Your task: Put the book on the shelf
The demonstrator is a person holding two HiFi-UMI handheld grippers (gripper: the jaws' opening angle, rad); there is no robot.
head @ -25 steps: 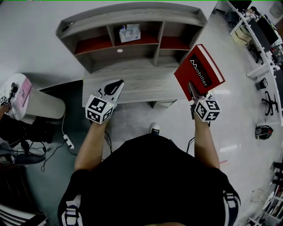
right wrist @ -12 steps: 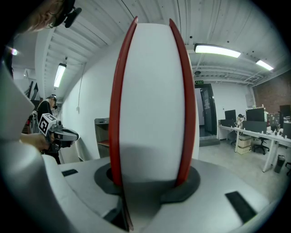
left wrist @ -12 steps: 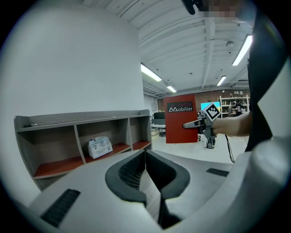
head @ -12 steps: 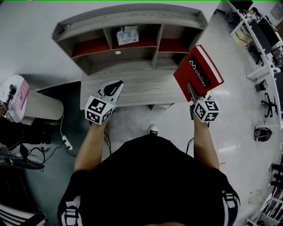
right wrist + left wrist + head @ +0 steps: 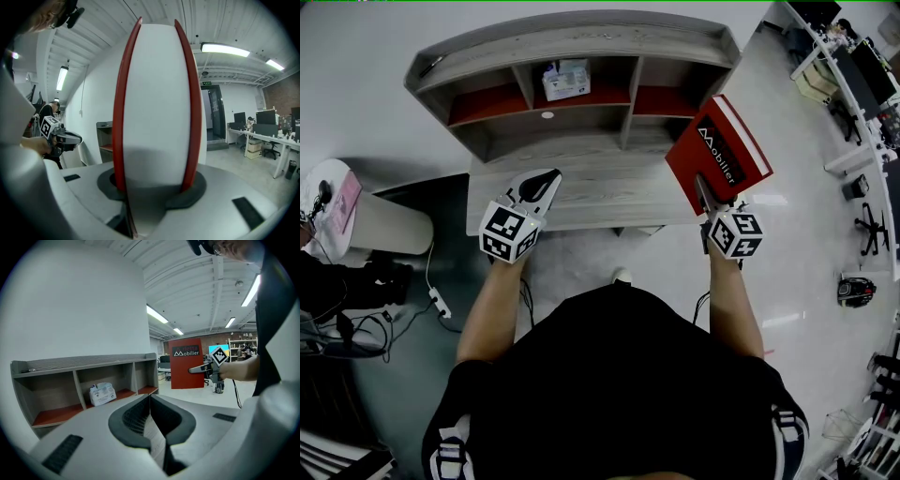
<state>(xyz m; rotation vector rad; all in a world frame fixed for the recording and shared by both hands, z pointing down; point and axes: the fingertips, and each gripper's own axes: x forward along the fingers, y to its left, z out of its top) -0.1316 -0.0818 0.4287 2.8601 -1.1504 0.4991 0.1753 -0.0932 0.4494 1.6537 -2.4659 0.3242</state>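
- The shelf unit (image 5: 572,37) was grey wood-grain board with matt red compartment floors: three open bays under a curved top, set on a desk (image 5: 609,178) of the same board. The right bay looked free, so I judged it the natural target.
- The book (image 5: 722,145), a thick red hardback with smooth covers and a white page block, was held in the air near the desk's right end, outside every bay.
- The right gripper (image 5: 704,190) pinched it across both covers. Done well, the book stays upright, swings left and slides in squarely without clipping the divider.
- The left gripper (image 5: 546,180) hovered over the desk, jaws pressed together on nothing.
- A small pale packet (image 5: 568,79) sat in the middle bay.
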